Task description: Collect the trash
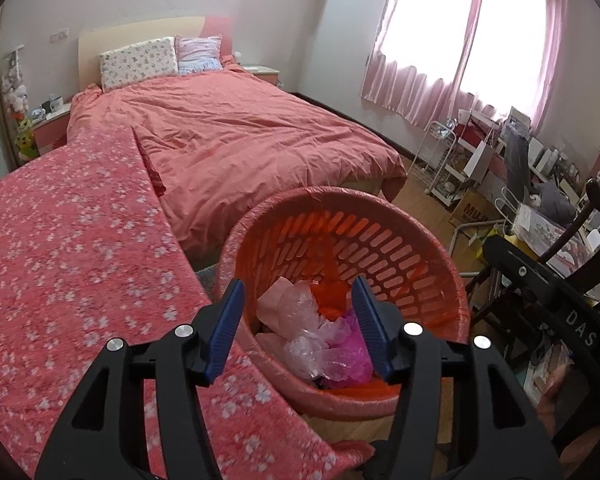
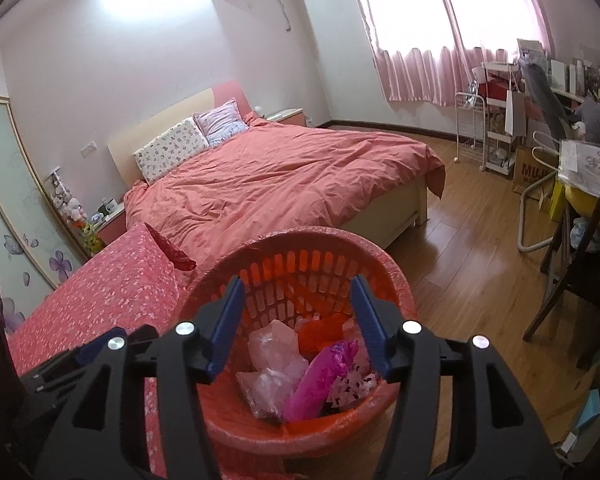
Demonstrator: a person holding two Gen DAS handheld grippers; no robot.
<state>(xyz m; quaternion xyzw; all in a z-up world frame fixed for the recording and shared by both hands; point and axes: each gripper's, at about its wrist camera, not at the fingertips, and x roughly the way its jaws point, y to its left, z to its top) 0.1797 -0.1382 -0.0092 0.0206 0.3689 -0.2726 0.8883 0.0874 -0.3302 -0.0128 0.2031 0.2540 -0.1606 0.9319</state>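
My left gripper and right gripper both hang with jaws apart, nothing between them. Low in the centre of each frame sits the orange basket, with the crumpled plastic trash lying inside, beside the floral cover.

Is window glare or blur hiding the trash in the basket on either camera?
Left wrist: window blown out, floral cover smeared, basket readable. Right wrist: window washed out, bags sharp; edges bend.
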